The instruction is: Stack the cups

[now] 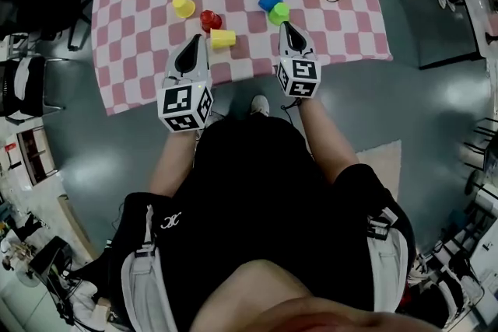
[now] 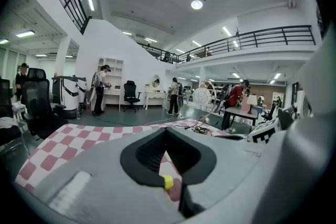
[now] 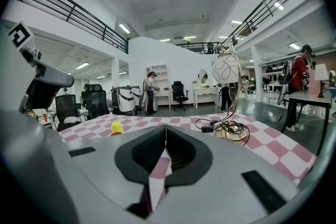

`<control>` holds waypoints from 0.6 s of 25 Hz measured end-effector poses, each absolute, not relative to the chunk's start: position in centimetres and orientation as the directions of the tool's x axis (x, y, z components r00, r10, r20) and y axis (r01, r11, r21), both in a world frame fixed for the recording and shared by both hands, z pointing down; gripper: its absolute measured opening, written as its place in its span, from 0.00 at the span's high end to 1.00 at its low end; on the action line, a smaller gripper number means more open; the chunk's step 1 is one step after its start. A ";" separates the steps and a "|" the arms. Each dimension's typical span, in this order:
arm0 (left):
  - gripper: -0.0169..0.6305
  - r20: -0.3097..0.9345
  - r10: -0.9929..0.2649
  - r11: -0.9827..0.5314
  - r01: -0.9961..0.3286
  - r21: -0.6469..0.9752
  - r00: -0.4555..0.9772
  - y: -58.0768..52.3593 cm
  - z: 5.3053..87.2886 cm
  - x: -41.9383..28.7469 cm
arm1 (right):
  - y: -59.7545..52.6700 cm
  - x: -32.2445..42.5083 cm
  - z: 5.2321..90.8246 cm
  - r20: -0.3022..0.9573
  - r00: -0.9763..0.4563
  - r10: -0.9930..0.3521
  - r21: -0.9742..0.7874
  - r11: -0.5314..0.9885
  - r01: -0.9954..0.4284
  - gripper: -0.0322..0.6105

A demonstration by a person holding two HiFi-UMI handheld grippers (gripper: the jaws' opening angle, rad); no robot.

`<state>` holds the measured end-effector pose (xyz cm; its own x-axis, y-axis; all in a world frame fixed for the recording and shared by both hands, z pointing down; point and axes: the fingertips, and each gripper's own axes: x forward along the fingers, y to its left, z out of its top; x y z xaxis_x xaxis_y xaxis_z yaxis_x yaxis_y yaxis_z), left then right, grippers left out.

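Left gripper (image 1: 204, 40): jaws being held closed, empty.
Right gripper (image 1: 285, 27): jaws being held closed, empty.
Cups (image 1: 210, 19): being carried unstacked by tabletop (image 1: 124, 50).

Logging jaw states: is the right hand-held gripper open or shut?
Shut. In its own view, the right hand-held gripper shows jaws touching, nothing between them.

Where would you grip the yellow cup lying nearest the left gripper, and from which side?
Take the yellow cup across its side wall at mid-body, coming from the near table edge with the left gripper, whose tips are closest. It seems to lie on its side, length running across the table, so the wall faces you. Open the shut jaws first; the red cup sits behind.
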<state>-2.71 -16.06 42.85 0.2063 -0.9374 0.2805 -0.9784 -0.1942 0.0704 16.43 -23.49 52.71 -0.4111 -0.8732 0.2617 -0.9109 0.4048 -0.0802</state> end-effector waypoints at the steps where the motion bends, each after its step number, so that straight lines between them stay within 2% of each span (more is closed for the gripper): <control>1: 0.95 0.283 -0.938 -0.188 -0.980 0.067 0.200 -15.9 42.9 -2.8 | -23.6 16.4 53.0 0.261 -0.415 -0.871 -0.081 0.409 -0.909 0.94; 2: 0.95 0.286 -0.939 -0.183 -0.981 0.062 0.193 -15.8 43.0 -2.9 | -23.7 16.4 53.3 0.262 -0.421 -0.869 -0.081 0.415 -0.906 0.93; 5: 0.95 0.295 -0.940 -0.166 -0.985 0.048 0.173 -15.4 43.2 -3.0 | -24.1 16.3 54.9 0.281 -0.434 -0.856 -0.081 0.430 -0.899 0.72; 7: 0.95 0.298 -0.941 -0.155 -0.987 0.040 0.160 -15.2 43.2 -3.1 | -24.7 16.5 56.3 0.299 -0.428 -0.853 -0.074 0.426 -0.902 0.65; 10: 0.95 0.297 -0.945 -0.136 -0.990 0.029 0.138 -15.0 43.0 -3.3 | -26.0 16.8 58.3 0.335 -0.414 -0.846 -0.065 0.418 -0.906 0.60; 15: 0.95 0.308 -0.948 -0.077 -0.997 0.018 0.078 -14.1 43.1 -4.5 | -28.1 16.9 61.7 0.413 -0.391 -0.823 -0.035 0.415 -0.909 0.58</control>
